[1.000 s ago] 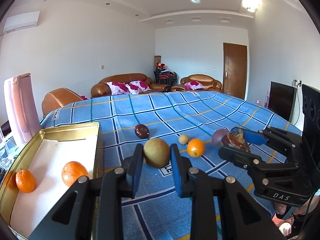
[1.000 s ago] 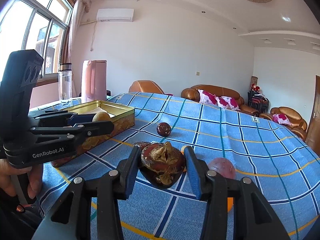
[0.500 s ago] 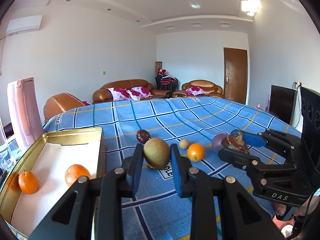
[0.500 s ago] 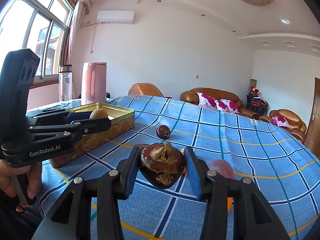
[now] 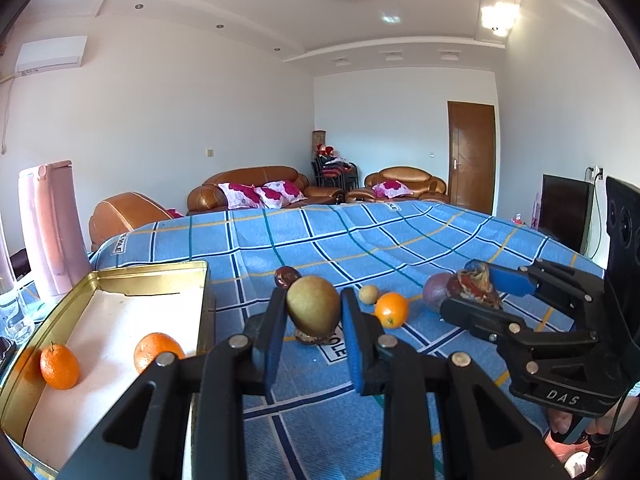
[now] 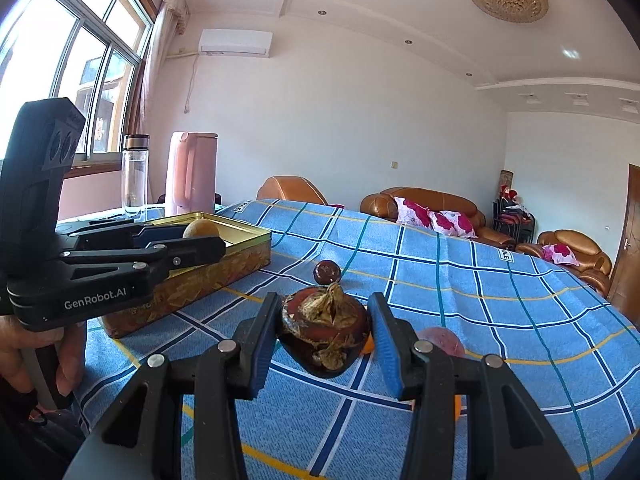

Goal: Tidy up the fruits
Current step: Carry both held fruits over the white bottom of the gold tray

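In the left wrist view my left gripper (image 5: 314,322) is shut on a greenish-brown round fruit (image 5: 313,307), held above the blue checked cloth beside a gold tin (image 5: 148,274). Two oranges (image 5: 59,366) (image 5: 154,349) lie in the tin. My right gripper (image 6: 325,338) is shut on a dark red-brown mangosteen (image 6: 324,330) with dried leaves on top. It shows at the right of the left view as the right gripper (image 5: 477,294). Loose on the cloth lie a dark fruit (image 5: 287,277), a small tan fruit (image 5: 368,294), an orange (image 5: 391,310) and a purple fruit (image 5: 434,291).
A pink jug (image 6: 191,172) and a glass bottle (image 6: 134,176) stand behind the tin (image 6: 224,258). A person's hand (image 6: 24,360) holds the left gripper (image 6: 200,237). Another fruit (image 5: 310,336) lies partly hidden under the held one. Sofas stand beyond the table's far edge.
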A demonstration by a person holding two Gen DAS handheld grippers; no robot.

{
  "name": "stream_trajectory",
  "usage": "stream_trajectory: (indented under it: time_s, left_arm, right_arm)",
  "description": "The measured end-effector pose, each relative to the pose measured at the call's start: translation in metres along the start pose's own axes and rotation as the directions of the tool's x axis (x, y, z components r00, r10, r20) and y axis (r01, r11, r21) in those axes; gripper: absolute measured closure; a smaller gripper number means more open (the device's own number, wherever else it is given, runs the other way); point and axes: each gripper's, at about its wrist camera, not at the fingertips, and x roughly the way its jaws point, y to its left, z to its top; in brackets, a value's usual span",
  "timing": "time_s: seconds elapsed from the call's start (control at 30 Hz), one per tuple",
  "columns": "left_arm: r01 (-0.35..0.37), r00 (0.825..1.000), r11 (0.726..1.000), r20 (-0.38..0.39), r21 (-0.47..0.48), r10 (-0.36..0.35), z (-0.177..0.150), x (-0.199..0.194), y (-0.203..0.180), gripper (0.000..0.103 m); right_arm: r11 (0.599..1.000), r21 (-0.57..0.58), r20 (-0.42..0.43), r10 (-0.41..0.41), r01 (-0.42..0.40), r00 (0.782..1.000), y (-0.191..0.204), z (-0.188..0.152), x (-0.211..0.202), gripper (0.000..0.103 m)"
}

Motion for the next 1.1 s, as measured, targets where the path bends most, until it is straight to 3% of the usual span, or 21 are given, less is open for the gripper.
stream_trajectory:
  time_s: [0.53,1.1]
  left_arm:
    - [-0.010,0.999,1.000,0.031,0.013,0.010,0.001,-0.006,-0.001,0.075]
    - [-0.028,0.998,1.000,0.050,0.010,0.027,0.005,-0.012,0.003,0.075]
  right_arm:
    - [1.000,-0.015,0.050,0.021,-0.020,0.999,0.001,0.000,-0.009,0.056]
    - [0.999,-0.031,0.038,0.036,-0.035,0.999,0.008,0.013,-0.009,0.056]
